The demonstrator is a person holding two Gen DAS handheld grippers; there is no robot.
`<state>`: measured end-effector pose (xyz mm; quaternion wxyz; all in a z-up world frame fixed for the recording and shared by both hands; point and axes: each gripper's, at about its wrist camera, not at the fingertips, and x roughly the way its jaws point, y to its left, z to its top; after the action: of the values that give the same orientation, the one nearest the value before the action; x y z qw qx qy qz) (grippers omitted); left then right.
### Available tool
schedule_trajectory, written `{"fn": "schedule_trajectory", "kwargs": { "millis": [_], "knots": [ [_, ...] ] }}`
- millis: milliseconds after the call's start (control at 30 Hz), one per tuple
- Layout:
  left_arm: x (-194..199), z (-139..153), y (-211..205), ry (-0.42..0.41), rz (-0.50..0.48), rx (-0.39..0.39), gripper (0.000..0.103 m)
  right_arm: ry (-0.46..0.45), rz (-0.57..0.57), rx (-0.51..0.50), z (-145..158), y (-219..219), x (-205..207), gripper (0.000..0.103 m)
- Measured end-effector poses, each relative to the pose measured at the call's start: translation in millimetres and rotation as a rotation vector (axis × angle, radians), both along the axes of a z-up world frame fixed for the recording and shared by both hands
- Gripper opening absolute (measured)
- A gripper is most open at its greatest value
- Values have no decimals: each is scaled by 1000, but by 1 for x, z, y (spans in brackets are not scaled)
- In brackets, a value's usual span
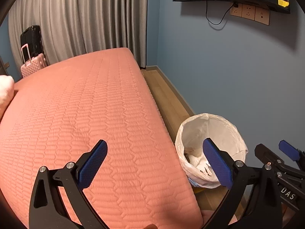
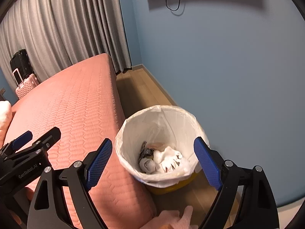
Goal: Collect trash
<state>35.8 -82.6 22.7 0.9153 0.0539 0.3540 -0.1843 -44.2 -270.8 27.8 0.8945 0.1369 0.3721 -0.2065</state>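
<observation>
A yellow bin with a white liner (image 2: 162, 112) stands on the wooden floor between the bed and the blue wall. Crumpled white tissue and a dark patterned scrap (image 2: 162, 162) lie inside it. My right gripper (image 2: 153, 139) hovers over the bin, open, with nothing between its blue pads. My left gripper (image 1: 154, 140) hangs over the bed's near corner, open and empty, its right pad in front of the bin (image 1: 192, 126). Each gripper shows in the other's view: the right one (image 1: 274, 148) at the far right, the left one (image 2: 38, 135) at the left.
A bed with a salmon quilted cover (image 1: 85, 114) fills the left. Pink and black suitcases (image 1: 32, 57) stand by the grey curtain (image 1: 85, 19). A narrow strip of wooden floor (image 1: 167, 99) runs along the wall. Pink fuzzy fabric (image 2: 177, 219) shows at the bottom edge.
</observation>
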Motion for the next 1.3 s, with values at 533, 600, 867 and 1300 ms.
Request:
{"fn": "schedule_trajectory", "kwargs": {
  "millis": [533, 600, 867, 1300],
  "knots": [
    [-16, -4, 5, 14, 5, 22, 96, 14, -31, -28, -5, 7, -21, 98],
    [-17, -5, 5, 15, 8, 22, 96, 20, -32, -34, -6, 8, -23, 98],
    [-21, -6, 0, 4, 6, 35, 96, 29, -19, -48, -9, 12, -26, 98],
    [-25, -7, -6, -5, -5, 56, 96, 50, -31, -51, -17, 12, -28, 98]
  ]
}}
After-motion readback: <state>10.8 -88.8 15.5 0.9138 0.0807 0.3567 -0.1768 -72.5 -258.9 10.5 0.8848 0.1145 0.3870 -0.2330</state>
